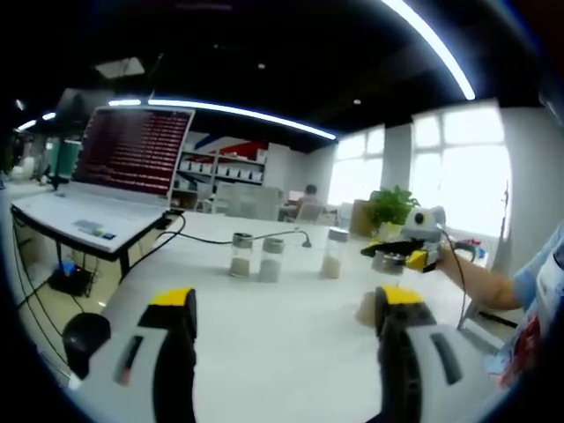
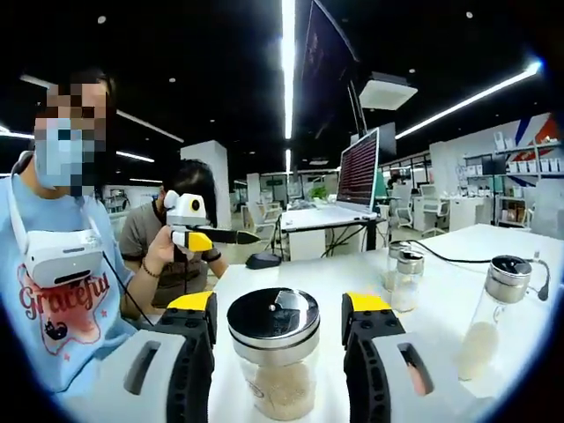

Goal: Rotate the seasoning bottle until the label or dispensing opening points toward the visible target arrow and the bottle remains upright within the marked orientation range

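Note:
A glass seasoning bottle (image 2: 273, 352) with a steel cap and pale grains stands upright on the white table (image 2: 458, 242). It sits between the yellow-tipped jaws of my right gripper (image 2: 280, 308), which is open with a narrow gap on each side of the cap. In the left gripper view that right gripper (image 1: 407, 251) flanks the same bottle (image 1: 386, 263) at the right. My left gripper (image 1: 286, 304) is open over bare table with nothing between its jaws. A hand holds the left gripper (image 2: 238, 236) up in the right gripper view.
Three more bottles (image 1: 241, 256) (image 1: 270, 259) (image 1: 333, 253) stand in a row mid-table. An open laptop (image 1: 132, 150) with cables sits at the left, a black mouse (image 2: 263, 260) near it, a plant (image 1: 392, 207) behind. A second person (image 2: 189, 220) sits behind the table.

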Available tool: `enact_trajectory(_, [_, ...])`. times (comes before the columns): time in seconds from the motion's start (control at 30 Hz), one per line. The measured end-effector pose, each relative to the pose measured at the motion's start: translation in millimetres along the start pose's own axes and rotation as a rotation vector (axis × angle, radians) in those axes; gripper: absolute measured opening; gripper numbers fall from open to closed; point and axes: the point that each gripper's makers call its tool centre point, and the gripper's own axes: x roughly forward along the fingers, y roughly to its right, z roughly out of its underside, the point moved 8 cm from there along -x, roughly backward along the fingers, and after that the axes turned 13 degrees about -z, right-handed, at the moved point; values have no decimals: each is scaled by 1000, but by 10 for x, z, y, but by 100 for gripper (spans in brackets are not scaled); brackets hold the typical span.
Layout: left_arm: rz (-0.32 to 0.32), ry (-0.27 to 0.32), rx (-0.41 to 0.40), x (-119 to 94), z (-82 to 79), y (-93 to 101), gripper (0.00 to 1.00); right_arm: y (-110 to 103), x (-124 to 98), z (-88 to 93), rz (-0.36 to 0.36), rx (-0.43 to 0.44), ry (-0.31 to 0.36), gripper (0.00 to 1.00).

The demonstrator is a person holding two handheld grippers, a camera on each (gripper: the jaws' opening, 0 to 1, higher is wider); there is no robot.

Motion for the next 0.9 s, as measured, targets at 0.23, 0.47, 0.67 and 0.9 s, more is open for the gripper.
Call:
enact_trajectory(0.23, [47, 50, -17, -30, -71, 51, 89, 27, 11, 35, 16, -8, -36, 55])
enact_trajectory(0.47, [58, 53, 26, -21, -74, 108, 100, 19, 45, 86, 32, -6, -45, 50])
enact_trajectory(0.67, [29, 73, 82, -16, -84, 104, 100, -24, 40, 109, 22, -37, -76, 42])
enact_trajectory(0.9, [33, 84, 79, -24, -98, 102, 100, -20, 40, 109, 34, -44, -90, 42])
